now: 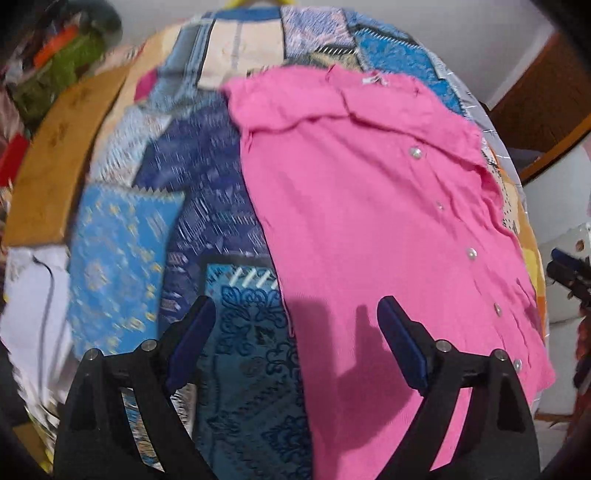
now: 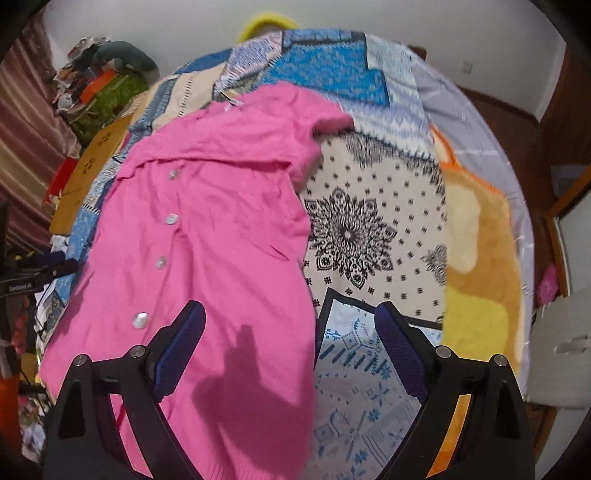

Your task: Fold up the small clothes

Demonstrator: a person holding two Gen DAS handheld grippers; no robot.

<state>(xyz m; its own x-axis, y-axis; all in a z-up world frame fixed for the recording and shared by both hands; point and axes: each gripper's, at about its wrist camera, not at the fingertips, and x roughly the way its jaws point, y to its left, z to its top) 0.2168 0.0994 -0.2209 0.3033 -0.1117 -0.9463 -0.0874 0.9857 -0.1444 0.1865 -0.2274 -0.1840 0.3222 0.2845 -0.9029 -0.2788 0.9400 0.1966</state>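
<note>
- The pink top [image 1: 369, 221] lay flat on the patchwork bedspread [image 1: 184, 229].
- The left gripper [image 1: 295, 325] stood with jaws wide, empty, straddling the top's edge.
- The right gripper [image 2: 290, 328] likewise: jaws wide, empty, over the opposite edge.

A patchwork bedspread [image 2: 369, 229] is seen covering the bed. White walls [image 2: 406, 22] are shown beyond its far edge, a striped curtain [image 2: 26, 122] at left, dark wooden trim [image 2: 554, 122] at right.
</note>
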